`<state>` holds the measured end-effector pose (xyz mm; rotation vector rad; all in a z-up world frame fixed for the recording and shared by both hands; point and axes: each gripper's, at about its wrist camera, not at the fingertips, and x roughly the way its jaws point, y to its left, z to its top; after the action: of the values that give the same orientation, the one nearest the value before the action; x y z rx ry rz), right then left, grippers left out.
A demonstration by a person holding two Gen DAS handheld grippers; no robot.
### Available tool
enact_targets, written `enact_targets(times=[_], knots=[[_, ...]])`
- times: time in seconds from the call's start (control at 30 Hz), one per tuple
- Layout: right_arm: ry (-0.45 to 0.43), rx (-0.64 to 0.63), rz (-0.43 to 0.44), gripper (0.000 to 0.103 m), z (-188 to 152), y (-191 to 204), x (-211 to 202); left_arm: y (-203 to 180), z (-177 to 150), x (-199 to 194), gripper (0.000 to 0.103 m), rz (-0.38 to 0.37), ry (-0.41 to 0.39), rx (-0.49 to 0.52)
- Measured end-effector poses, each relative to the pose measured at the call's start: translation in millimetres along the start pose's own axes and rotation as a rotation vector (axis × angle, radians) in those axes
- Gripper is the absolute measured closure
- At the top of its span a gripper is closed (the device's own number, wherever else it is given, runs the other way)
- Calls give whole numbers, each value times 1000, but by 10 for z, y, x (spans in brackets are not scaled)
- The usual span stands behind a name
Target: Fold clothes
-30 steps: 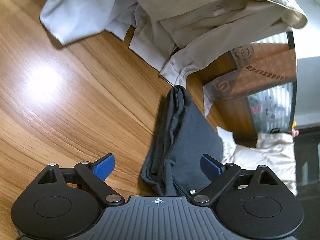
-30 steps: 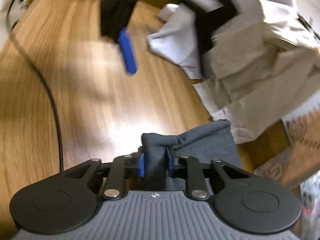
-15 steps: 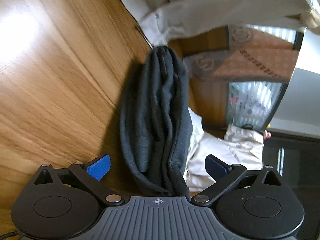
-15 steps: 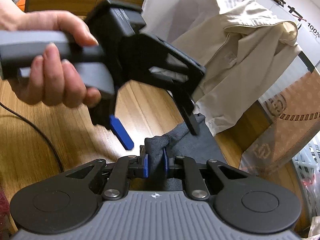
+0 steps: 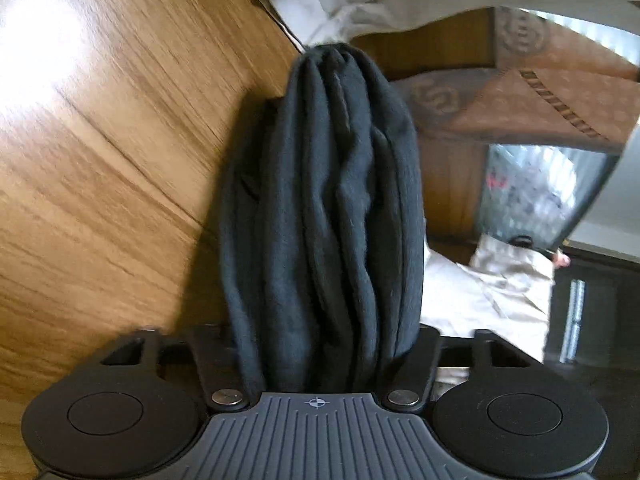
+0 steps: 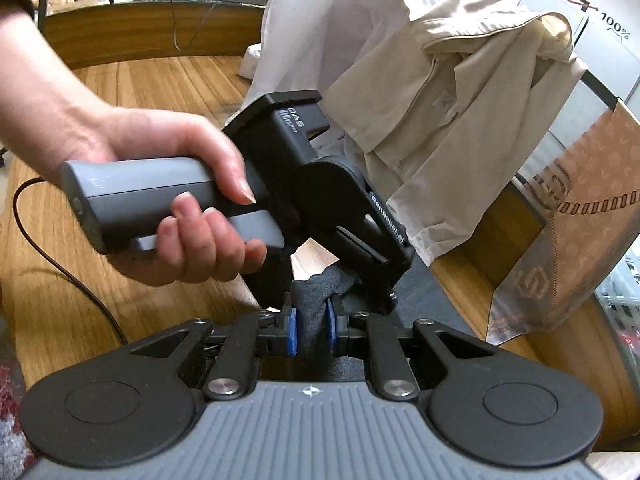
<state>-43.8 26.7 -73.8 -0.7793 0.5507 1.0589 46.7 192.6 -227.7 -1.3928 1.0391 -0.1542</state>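
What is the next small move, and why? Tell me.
Probably pull the left gripper away from the right gripper to spread the garment over the table: both seem clamped on it, and it hangs as a thick, bunched bundle.

Charcoal garment [image 5: 324, 216], cream shirt [image 6: 452, 120], blue pads [image 6: 291, 334]

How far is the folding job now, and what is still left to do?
Done: the dark garment looks bunched into narrow folds. In hand: the right claw is shut on one end; the left claw straddles it, grip unclear. Left: the pale shirts lie unfolded in a heap.
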Motion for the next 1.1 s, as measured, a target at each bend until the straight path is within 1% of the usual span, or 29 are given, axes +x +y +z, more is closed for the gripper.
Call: enact_targets(times=[0.03,0.07,0.1,0.2,0.23,0.3,0.37,0.47,0.53,0.57,0.63,0.73,0.83,0.87,0.93,1.0,1.1], knots=[[2,7,12,83,1,-22,4,-11,1,2,55,22,-4,9],[2,19,26,79,5,-51,4,-24,0,5,56,50,-8,17],[3,32,39,78,5,-82,-1,-27,4,6,58,66,-10,18],[5,86,70,63,-12,-184,-49,-43,17,-9,59,99,-18,24],[6,110,81,57,-21,-227,-71,-62,23,-25,59,113,-22,34],[0,198,94,50,-85,-359,-164,-99,45,-54,59,143,-22,50],[1,305,95,33,-186,-507,-257,-114,79,-82,59,168,-10,54],[26,508,61,26,-458,-732,-373,-136,120,-155,59,212,-2,72],[44,649,35,24,-701,-839,-431,-151,133,-208,59,241,-2,76],[52,719,21,22,-834,-882,-457,-144,134,-236,59,251,-2,59],[73,874,4,21,-1114,-951,-486,-122,132,-291,60,271,-2,9],[86,1134,13,21,-1550,-990,-488,-89,128,-375,61,300,-2,-65],[63,1355,53,19,-1887,-912,-449,-71,121,-440,61,328,-1,-128],[50,1426,69,16,-1983,-874,-429,-82,115,-443,61,336,-1,-138],[14,1568,104,14,-2137,-787,-386,-117,103,-436,61,355,-5,-152],[-32,1717,152,13,-2253,-677,-320,-166,93,-421,61,370,-7,-164],[-98,1899,221,11,-2359,-532,-190,-230,64,-409,62,380,-7,-187]])
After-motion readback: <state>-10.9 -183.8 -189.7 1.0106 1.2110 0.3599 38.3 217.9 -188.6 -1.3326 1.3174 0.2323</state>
